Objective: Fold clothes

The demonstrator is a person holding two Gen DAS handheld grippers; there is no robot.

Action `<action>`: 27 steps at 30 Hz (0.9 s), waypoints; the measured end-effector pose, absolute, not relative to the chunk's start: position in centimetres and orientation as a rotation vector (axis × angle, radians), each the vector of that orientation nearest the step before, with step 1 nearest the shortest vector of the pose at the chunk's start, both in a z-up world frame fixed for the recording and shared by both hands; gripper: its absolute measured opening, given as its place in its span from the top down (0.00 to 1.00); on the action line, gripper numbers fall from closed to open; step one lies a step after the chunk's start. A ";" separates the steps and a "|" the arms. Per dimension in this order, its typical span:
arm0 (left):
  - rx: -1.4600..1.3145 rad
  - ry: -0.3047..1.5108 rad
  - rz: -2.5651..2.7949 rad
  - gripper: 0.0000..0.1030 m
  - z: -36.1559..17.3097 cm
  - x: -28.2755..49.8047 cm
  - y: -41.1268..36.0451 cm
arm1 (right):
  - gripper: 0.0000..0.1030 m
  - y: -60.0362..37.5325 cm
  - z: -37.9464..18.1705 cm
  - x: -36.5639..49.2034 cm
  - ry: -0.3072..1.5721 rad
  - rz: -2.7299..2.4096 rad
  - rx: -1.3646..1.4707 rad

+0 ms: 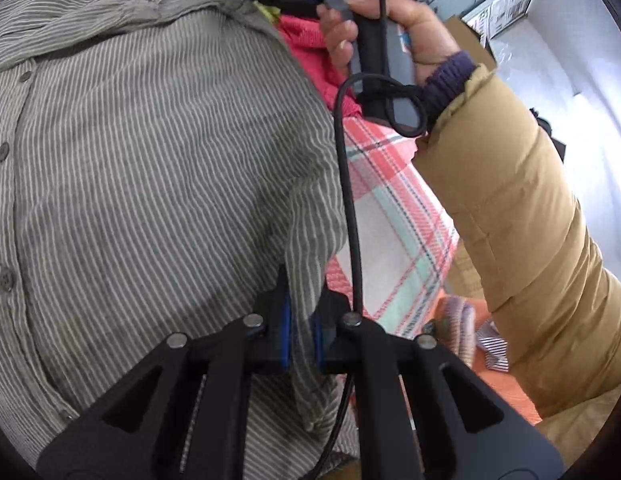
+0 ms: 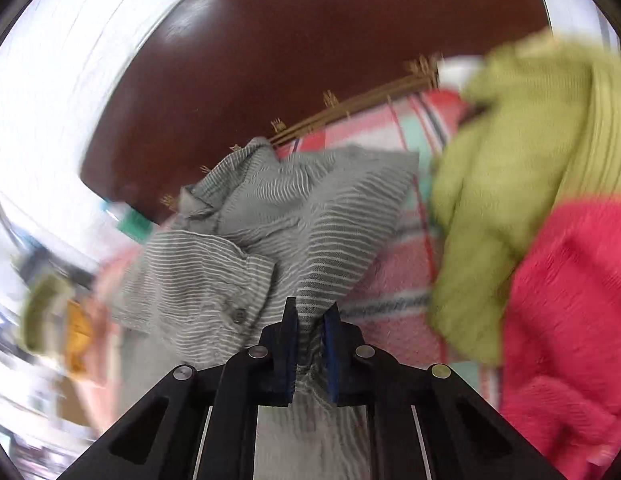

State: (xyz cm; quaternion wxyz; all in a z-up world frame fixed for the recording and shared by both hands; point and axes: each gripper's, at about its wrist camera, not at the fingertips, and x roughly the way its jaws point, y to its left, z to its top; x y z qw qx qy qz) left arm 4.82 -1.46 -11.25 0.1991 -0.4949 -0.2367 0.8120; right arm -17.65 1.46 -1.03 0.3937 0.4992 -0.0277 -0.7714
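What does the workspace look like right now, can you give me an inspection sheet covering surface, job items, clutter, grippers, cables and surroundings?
Surface: pink, white and teal plaid blanket under the clothes.
Job's things: grey and white striped button-up shirt, bunched and creased, held at two points.
Clutter: yellow-green knit garment and pink knit garment piled beside the shirt; small striped bits on an orange cloth.
Grippers: left gripper shut on shirt fabric; right gripper shut on shirt fabric; hand in tan padded sleeve holds the right one.
Cables: black cable runs from the right gripper's handle to the left gripper.
Surroundings: dark red-brown headboard; cardboard boxes; right view motion-blurred.
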 end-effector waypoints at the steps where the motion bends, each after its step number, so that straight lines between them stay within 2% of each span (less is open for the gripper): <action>1: -1.370 -0.682 2.262 0.90 -11.1 5.0 -1.7 | 0.90 0.6 0.0 -17.1 -0.001 -1.981 1.237; 5: -1.321 -0.745 2.232 0.90 -10.6 5.9 -2.6 | 0.90 -2.8 2.7 -14.7 0.218 -2.044 1.145; 9: -1.276 -0.812 2.213 0.90 -10.3 7.2 -4.1 | 0.90 -6.2 3.6 -12.7 0.350 -2.032 1.104; 19: -1.236 -0.930 2.188 0.90 -11.1 10.2 -7.4 | 0.90 -12.1 1.5 -10.2 0.433 -1.948 1.171; 22: -1.249 -0.944 2.164 0.90 -11.7 10.8 -7.7 | 0.83 -13.6 0.7 -9.7 0.436 -1.918 1.208; 23: -1.253 -0.942 2.155 0.90 -11.9 10.9 -7.7 | 0.74 -13.5 0.6 -9.7 0.402 -1.903 1.226; 27: -1.267 -0.941 2.128 0.90 -12.7 11.7 -7.8 | 0.66 -11.1 2.4 -9.1 0.240 -1.833 1.200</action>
